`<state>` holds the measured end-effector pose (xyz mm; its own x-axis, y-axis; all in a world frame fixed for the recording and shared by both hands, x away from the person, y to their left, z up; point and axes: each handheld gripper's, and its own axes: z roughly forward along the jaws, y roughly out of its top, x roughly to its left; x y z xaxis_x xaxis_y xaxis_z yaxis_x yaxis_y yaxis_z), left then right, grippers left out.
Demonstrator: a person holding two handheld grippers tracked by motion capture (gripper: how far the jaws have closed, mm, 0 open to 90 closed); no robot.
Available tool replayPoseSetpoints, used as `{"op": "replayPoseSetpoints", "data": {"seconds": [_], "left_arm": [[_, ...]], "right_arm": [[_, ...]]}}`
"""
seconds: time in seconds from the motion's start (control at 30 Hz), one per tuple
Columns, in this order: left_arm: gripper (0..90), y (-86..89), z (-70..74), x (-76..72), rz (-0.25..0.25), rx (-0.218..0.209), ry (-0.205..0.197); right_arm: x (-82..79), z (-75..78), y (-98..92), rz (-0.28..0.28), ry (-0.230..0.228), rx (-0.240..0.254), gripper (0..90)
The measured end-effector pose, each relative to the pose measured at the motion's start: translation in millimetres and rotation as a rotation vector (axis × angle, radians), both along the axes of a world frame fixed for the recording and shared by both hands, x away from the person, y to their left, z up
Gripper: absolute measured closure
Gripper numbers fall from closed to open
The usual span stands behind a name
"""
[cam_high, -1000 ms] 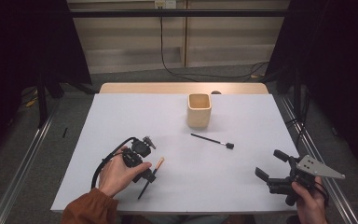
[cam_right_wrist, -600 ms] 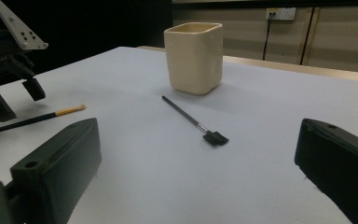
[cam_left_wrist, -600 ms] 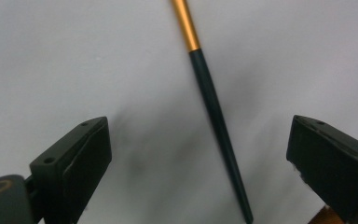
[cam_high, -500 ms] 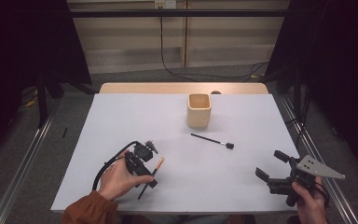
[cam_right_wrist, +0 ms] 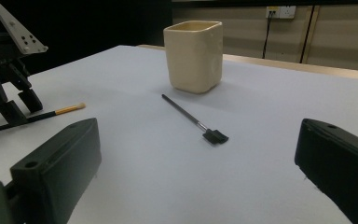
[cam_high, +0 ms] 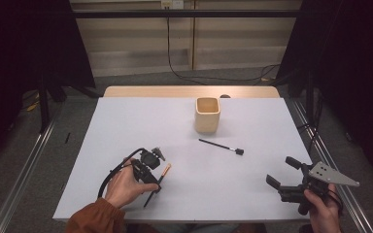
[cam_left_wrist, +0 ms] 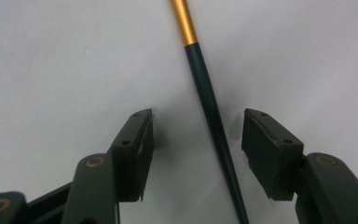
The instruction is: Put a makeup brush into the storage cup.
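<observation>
A thin brush with a dark handle and gold ferrule [cam_high: 164, 172] [cam_left_wrist: 212, 112] lies on the white table near its front left. My left gripper [cam_high: 151, 183] [cam_left_wrist: 196, 121] points down over it, straddling the handle. Its jaws have just been closing, but a gap remains on each side and the pads do not touch the handle. The same gripper [cam_right_wrist: 16, 105] appears at the left of the right gripper view, standing over the brush [cam_right_wrist: 67, 110]. My right gripper [cam_high: 281, 171] [cam_right_wrist: 196, 140] rests open near the front right corner, nothing between its jaws.
A cream square cup [cam_high: 208, 114] [cam_right_wrist: 193, 56] stands upright at the middle back. A second black brush with a flat dark head [cam_high: 221, 145] [cam_right_wrist: 191, 116] lies just in front of it. The white sheet [cam_high: 126, 121] stops short of the table's wooden far edge.
The left hand has shifted slightly toward the near edge and settled over the gold-ferruled brush. The right hand, the cup and the black brush have not moved.
</observation>
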<state>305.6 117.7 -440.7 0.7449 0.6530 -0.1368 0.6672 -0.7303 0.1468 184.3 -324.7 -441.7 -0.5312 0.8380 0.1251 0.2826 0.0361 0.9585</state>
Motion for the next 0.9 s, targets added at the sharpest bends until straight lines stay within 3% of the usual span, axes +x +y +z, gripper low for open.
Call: {"op": "replayPoseSetpoints", "data": {"seconds": [0.33, 0.63, 0.9], "left_arm": [[55.5, -6.6, -0.5, 1.9, 0.013, 0.071, -0.014], [59.5, -12.7, -0.3, 2.6, -0.001, 0.129, -0.022], [76.7, -12.5, 0.2, 1.9, 0.009, 0.114, -0.016]], "right_arm": [[0.0, 0.0, -0.1, 0.002, 0.000, 0.001, 0.0], [-0.1, -0.1, 0.0, 0.005, 0.000, 0.000, 0.0], [-0.1, -0.3, 0.1, 0.011, -0.001, -0.004, 0.0]]}}
